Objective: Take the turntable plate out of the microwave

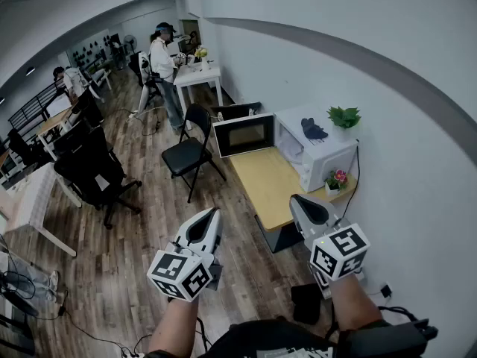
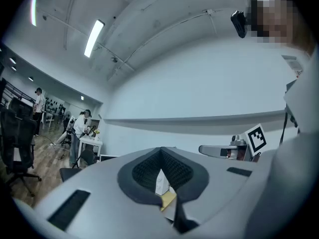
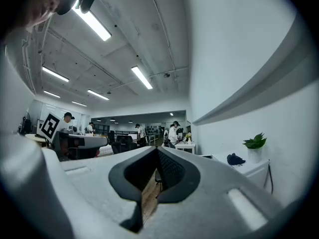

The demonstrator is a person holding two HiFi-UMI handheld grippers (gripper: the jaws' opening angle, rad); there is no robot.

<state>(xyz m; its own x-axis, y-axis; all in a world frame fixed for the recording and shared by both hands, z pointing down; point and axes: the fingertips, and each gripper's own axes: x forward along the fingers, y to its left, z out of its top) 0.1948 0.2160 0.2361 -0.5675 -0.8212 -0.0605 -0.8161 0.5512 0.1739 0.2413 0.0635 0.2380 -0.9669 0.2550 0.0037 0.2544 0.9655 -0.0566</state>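
While both grippers hang level well short of the work, I log their state: left gripper point(image 1: 206, 228) has its jaws together with nothing between them; right gripper point(image 1: 308, 209) likewise, together and empty. Past them at 12 o'clock is the wooden table point(image 1: 262, 189), and at its far end, toward 1 o'clock, the white microwave point(image 1: 329, 161), its door point(image 1: 244, 135) swung open to 9 o'clock of the cavity. The turntable plate I cannot make out; presumably it lies on the cavity floor. Judgement: glass, so stiff, fairly heavy, slick and brittle. Take it by the near rim, jaws across its thickness, and lift it clear of the hub before drawing it out.
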